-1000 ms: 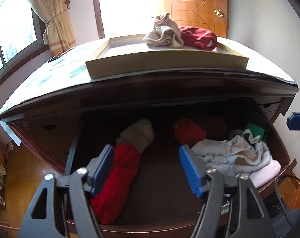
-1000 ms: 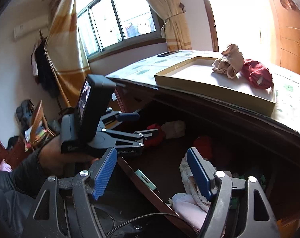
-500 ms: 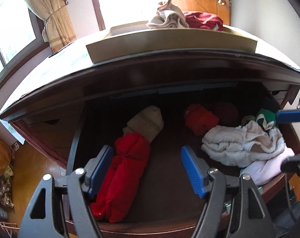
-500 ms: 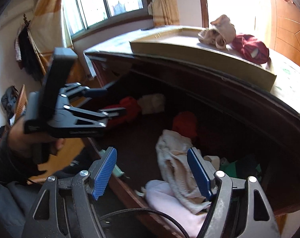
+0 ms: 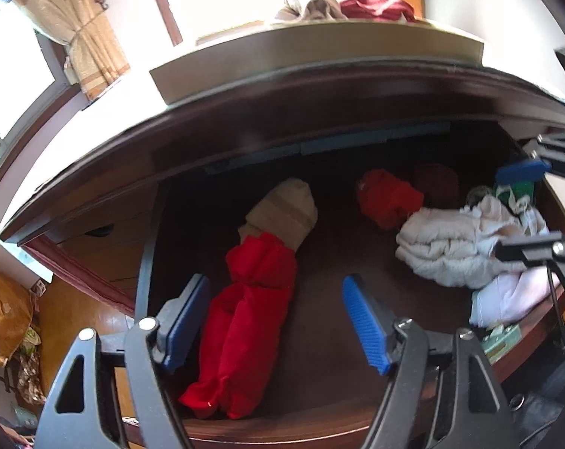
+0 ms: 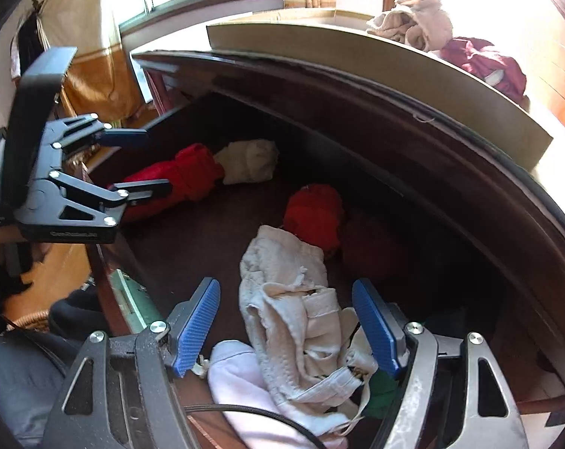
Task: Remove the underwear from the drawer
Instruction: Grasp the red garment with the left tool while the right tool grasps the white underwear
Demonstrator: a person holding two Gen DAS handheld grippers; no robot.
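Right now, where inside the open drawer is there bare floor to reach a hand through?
Bare drawer floor runs between the long red roll and the cream pile. The right end is crowded: cream pile, pink garment, small red bundle.

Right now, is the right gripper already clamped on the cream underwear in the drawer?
No, the right gripper is open, its blue pads either side of the cream underwear without pressing it.
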